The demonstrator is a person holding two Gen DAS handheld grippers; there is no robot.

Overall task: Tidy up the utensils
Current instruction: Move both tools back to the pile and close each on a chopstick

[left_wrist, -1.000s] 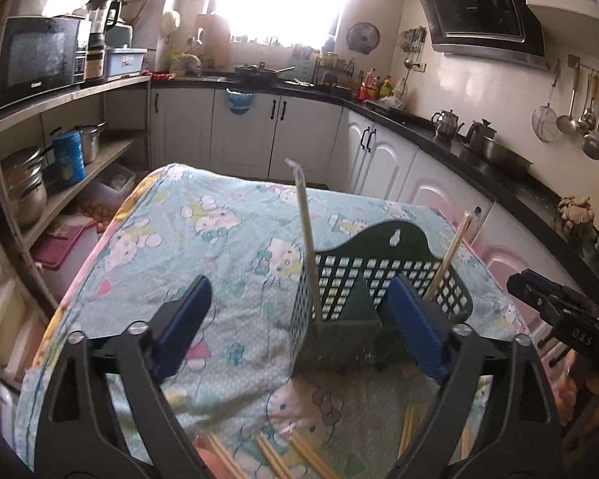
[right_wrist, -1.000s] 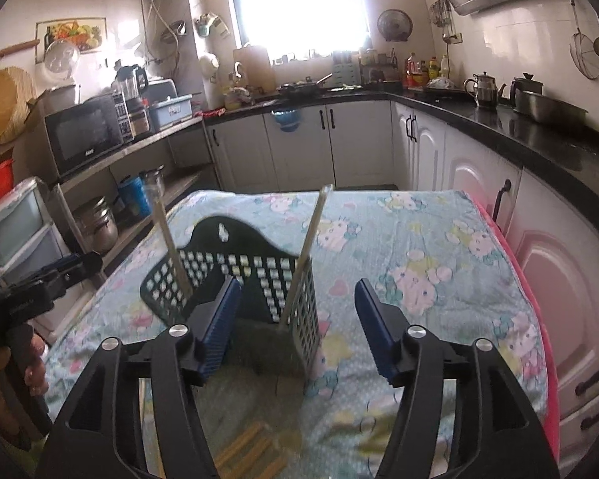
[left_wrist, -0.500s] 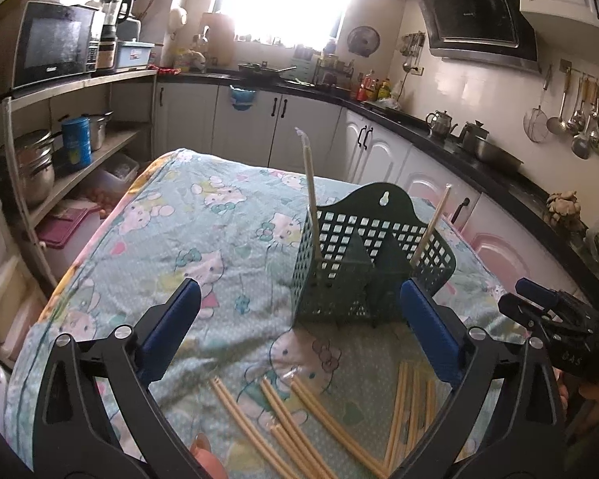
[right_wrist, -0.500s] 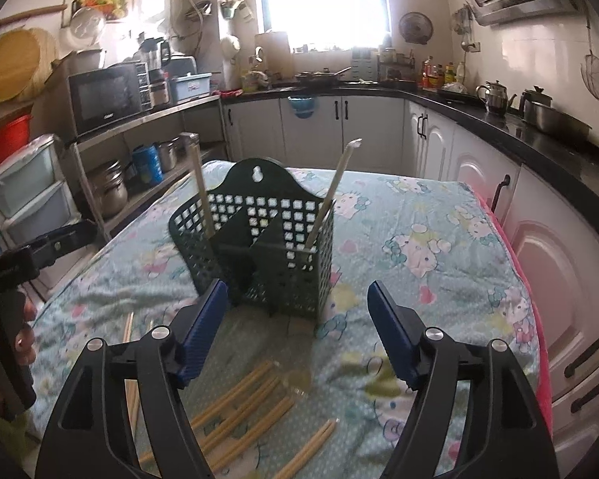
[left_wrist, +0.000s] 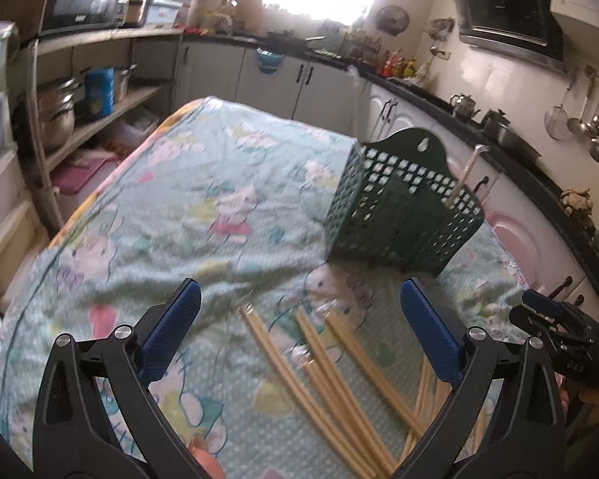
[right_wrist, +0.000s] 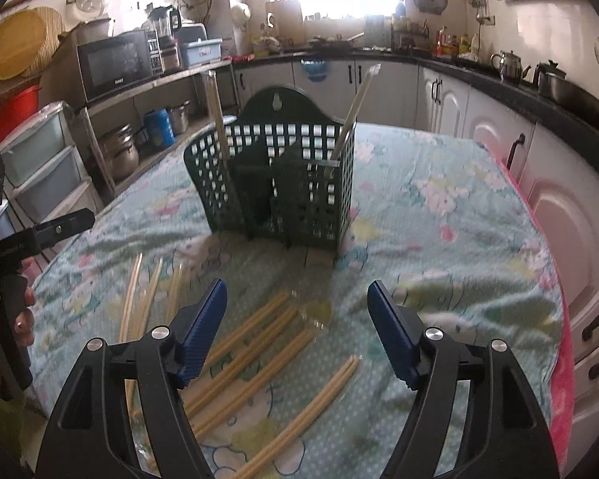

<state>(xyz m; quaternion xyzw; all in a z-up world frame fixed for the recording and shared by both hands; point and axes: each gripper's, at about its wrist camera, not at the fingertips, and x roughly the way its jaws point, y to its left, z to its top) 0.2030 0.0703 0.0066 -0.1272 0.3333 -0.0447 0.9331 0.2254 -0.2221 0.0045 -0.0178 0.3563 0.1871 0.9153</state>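
A dark green slotted utensil basket (left_wrist: 399, 215) (right_wrist: 275, 183) stands upright on the cartoon-print tablecloth (right_wrist: 459, 239). Two wrapped chopsticks (right_wrist: 215, 115) lean in its outer compartments; the left wrist view shows only one chopstick (left_wrist: 465, 175) in it. Several loose wrapped chopsticks (left_wrist: 279, 363) (right_wrist: 251, 343) lie on the cloth in front of the basket. My left gripper (left_wrist: 303, 319) hovers over them, open and empty. My right gripper (right_wrist: 297, 319) is open and empty too, above the nearer chopsticks. Each gripper shows at the edge of the other's view: right (left_wrist: 555, 327), left (right_wrist: 40, 231).
A person's hand (right_wrist: 20, 311) holds the left gripper's handle. Shelves with pots (left_wrist: 60, 115) and plastic drawers (right_wrist: 40, 171) flank the table's left side. White cabinets (right_wrist: 559, 219) run close along the right edge. A microwave (right_wrist: 116, 62) sits on the shelf top.
Both grippers drew back from the basket and sank toward the cloth, bringing the loose chopsticks between their fingers in view. The right jaws widened slightly early on.
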